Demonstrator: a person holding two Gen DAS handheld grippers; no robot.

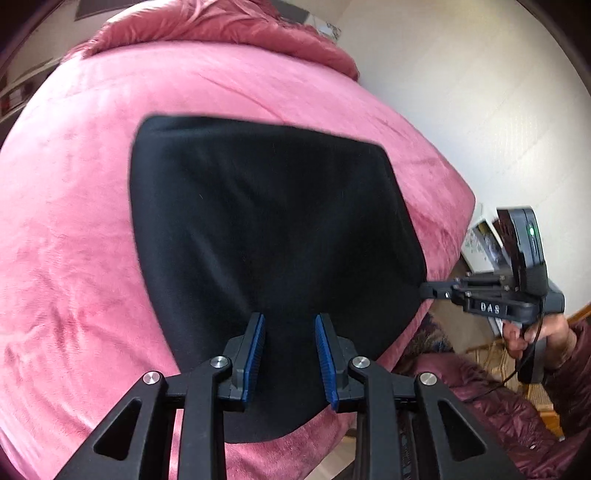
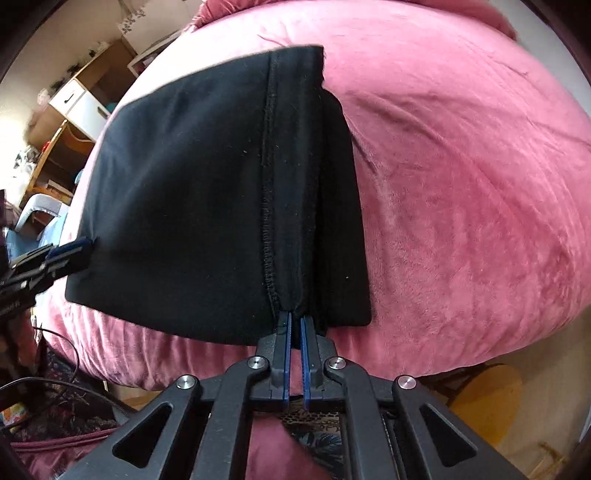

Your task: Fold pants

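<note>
Black pants (image 1: 258, 221), folded into a broad panel, lie on a pink plush bed cover (image 1: 74, 221). My left gripper (image 1: 290, 317) is over their near edge; its blue pads stand a little apart and black cloth fills the gap. The right wrist view shows that gripper (image 2: 86, 245) at the left edge of the pants (image 2: 184, 184). My right gripper (image 2: 295, 314) is shut on the near edge of the pants, on a raised fold beside a stitched seam (image 2: 267, 184). From the left wrist view the right gripper (image 1: 424, 290) bites the right edge.
The pink cover (image 2: 461, 184) spreads wide around the pants, with bunched bedding (image 1: 221, 26) at the far end. A person's hand (image 1: 532, 332) holds the right tool. Wooden shelves (image 2: 74, 110) stand beyond the bed's left side. A yellow stool (image 2: 487, 391) and cables (image 2: 55, 387) are near the bed's front edge.
</note>
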